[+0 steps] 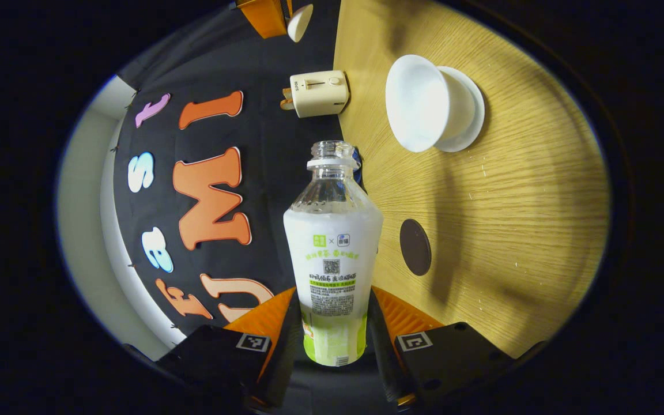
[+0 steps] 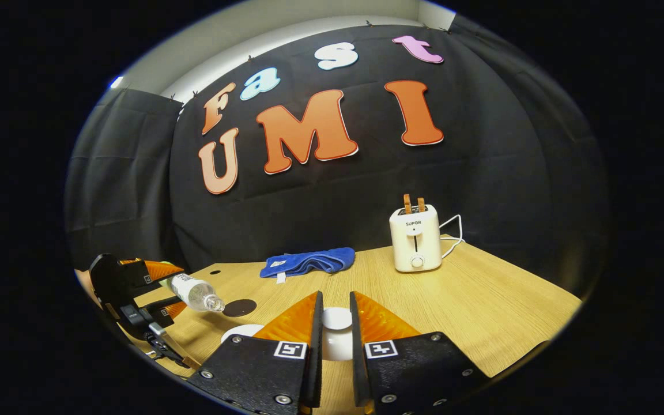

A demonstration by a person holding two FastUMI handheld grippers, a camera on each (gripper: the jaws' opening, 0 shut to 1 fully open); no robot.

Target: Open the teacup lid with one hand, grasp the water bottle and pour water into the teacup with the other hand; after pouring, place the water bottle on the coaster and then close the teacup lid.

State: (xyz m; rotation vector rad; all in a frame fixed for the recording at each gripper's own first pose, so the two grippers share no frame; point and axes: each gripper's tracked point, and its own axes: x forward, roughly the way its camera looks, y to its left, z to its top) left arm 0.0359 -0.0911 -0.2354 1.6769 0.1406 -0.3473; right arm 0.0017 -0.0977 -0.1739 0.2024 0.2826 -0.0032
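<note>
While the left gripper [image 1: 332, 340] clamps the water bottle [image 1: 332, 253] between both fingers, the bottle lies tipped over sideways, its uncapped mouth pointing away from the gripper. Its labelled lower body sits squeezed between the fingers, and the clear neck reaches out ahead of them. In the left gripper view the teacup [image 1: 418, 104] stands open on its white saucer [image 1: 470, 112] on the wooden bench [image 1: 510, 219], well apart from the bottle's mouth and off to one side of it. A dark round coaster [image 1: 415, 246] lies on the bench nearer the fingers, just beside the bottle's body in this view. A cream toaster [image 1: 317, 93] stands at the bench's far edge.

From the right gripper view, the right gripper [image 2: 335, 328] has its fingers narrowed onto a white teacup lid [image 2: 336, 318], which sits between their tips, raised above the bench. Farther left, the left gripper carries the tilted bottle, mouth slanting down, near the coaster. A blue cloth [image 2: 309, 261] lies folded by the wall, and the toaster stands to its right.
</note>
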